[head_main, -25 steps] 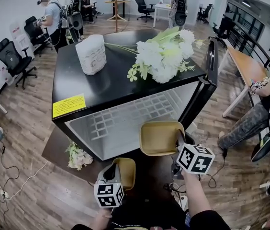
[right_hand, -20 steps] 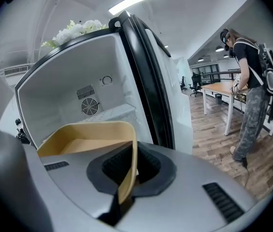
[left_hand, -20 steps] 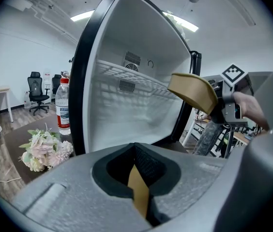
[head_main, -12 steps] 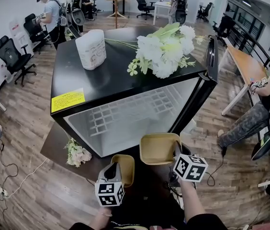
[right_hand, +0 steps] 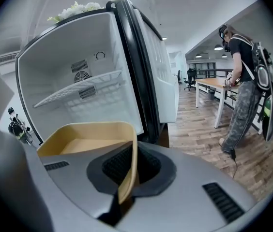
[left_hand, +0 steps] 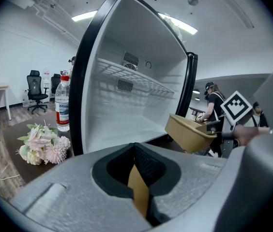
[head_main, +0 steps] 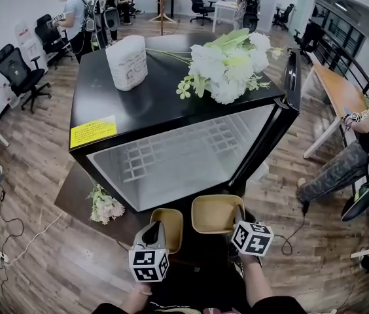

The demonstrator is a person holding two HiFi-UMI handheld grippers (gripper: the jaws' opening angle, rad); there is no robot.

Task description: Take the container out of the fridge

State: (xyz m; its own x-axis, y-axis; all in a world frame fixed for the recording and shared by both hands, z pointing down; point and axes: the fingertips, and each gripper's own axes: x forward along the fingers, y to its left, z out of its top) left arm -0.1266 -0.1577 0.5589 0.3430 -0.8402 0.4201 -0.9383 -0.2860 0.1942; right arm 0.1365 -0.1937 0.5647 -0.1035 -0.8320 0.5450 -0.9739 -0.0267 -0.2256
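Tan plastic fills the near end of both my gripper feeds. The left gripper [left_hand: 139,180] has its jaws pressed fully together on the thin rim of a smaller container [head_main: 168,229]. The right gripper [right_hand: 126,180] is clamped just as tightly on the side wall of the larger container [right_hand: 85,141], whose open top faces up. From the head view I have the two held side by side low in front of me, the smaller on the left. Both are outside the fridge [head_main: 106,103], just before its open mouth. Beyond them the white cavity shows one wire shelf [head_main: 171,159] across it, and the door [head_main: 292,77] stands swung out to the right. Left of the fridge a low dark table [head_main: 73,195] carries a pale pink flower bunch [head_main: 105,208]. My left gripper view shows a water bottle [left_hand: 63,109] upright just behind the bunch. On the black fridge top I see a yellow label [head_main: 93,131] near the front left corner and a white roll [head_main: 127,62] further back. A spray of white and green flowers [head_main: 227,67] lies to its right. Farther out on the wood floor [head_main: 34,241], a person [head_main: 368,136] is by a desk [head_main: 338,90] on the right. Office chairs [head_main: 14,70] and more people [head_main: 73,12] are along the far side.
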